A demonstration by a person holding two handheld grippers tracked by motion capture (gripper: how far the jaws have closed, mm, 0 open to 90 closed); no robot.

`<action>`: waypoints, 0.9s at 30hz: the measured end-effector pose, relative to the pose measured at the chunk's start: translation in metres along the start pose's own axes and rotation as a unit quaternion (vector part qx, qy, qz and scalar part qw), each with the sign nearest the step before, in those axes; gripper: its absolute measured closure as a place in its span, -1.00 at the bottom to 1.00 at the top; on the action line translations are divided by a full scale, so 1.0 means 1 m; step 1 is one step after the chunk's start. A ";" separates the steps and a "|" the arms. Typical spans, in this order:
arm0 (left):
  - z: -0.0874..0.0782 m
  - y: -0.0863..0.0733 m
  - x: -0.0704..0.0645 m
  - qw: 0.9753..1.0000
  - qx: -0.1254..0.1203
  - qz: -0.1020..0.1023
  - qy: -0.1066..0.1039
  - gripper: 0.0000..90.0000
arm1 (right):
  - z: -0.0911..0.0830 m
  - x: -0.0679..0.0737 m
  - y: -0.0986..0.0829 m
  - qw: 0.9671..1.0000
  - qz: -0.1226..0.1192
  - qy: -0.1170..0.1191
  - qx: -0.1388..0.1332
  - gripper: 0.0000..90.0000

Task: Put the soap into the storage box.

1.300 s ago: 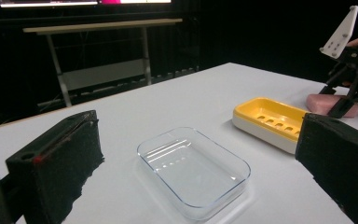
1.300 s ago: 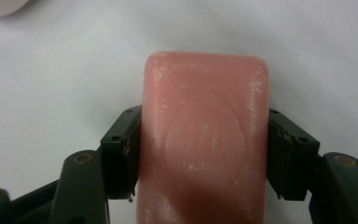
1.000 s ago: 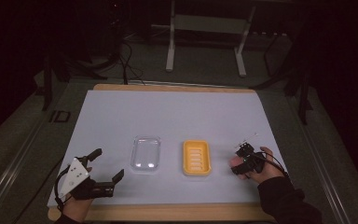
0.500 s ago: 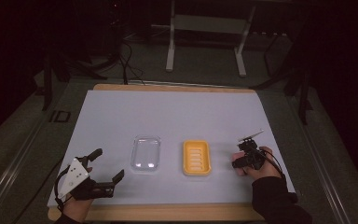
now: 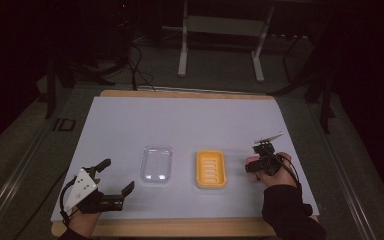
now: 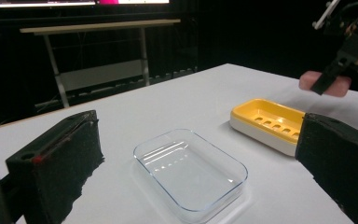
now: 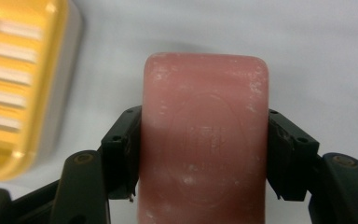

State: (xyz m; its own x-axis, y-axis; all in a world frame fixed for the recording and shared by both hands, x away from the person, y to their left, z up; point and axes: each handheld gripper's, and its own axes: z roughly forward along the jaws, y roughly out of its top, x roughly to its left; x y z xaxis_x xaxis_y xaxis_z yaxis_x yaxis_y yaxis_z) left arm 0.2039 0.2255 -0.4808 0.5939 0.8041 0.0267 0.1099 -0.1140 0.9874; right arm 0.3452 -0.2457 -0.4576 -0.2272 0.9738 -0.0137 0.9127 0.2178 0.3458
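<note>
Right tool (image 7: 205, 154) clamping pink soap bar (image 7: 205, 140), beside yellow soap dish (image 5: 211, 169)

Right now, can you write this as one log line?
right tongs: shut on pink soap bar | left tongs: open | yellow soap dish: empty | clear lid: beside dish

The left gripper (image 5: 115, 176) is black, with a grey three-cornered plate (image 5: 80, 182) on top and a dark cable looping beside it. Seen up close, its jaws carry thick black foam pads (image 6: 58, 161) with rough, worn edges; one shows a small round hole and a trace of red. The right gripper (image 5: 254, 165) is black too, with a thin light plate above, small screws in its jaw brackets and a trailing cable. A black sleeve (image 5: 285, 207) covers the right forearm.
</note>
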 end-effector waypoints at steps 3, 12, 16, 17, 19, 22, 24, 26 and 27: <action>0.000 0.000 0.001 1.000 0.002 -0.001 0.004 -0.99 | -0.008 0.005 0.004 1.000 0.002 0.000 -0.010 -0.17; 0.000 0.000 0.002 1.000 -0.002 -0.005 0.006 -0.98 | -0.031 0.017 0.016 0.999 0.005 0.008 -0.030 -0.17; 0.001 0.000 0.001 1.000 -0.001 -0.004 0.006 -0.99 | -0.041 0.027 0.024 0.999 0.001 0.005 -0.046 -0.17; 0.001 0.000 0.001 1.000 -0.002 -0.005 0.005 -0.99 | -0.043 0.030 0.025 0.999 -0.002 0.002 -0.050 -0.17; 0.001 0.000 0.001 1.000 -0.003 -0.006 0.005 -0.98 | -0.046 0.037 0.026 0.998 -0.008 0.005 -0.056 -0.17; 0.001 0.000 0.001 1.000 -0.003 -0.007 0.006 -0.98 | -0.050 0.046 0.028 0.998 -0.012 0.002 -0.068 -0.17; 0.000 0.000 0.001 1.000 -0.004 -0.006 0.006 -0.98 | -0.052 0.051 0.029 0.997 -0.006 0.005 -0.078 -0.17; 0.000 0.001 0.002 1.000 -0.004 -0.006 0.006 -0.99 | -0.052 0.052 0.030 0.997 -0.004 0.004 -0.081 -0.17; 0.000 0.001 0.002 1.000 -0.004 -0.006 0.006 -0.99 | -0.052 0.052 0.030 0.997 -0.004 0.004 -0.081 -0.17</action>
State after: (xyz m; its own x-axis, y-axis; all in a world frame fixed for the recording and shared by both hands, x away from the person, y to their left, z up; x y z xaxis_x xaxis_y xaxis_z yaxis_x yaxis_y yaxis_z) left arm 0.2048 0.2267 -0.4802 0.5827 0.8125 0.0170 0.1105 -0.0999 0.9888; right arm 0.3427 -0.1916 -0.3988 -0.2385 0.9711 -0.0096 0.8440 0.2122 0.4925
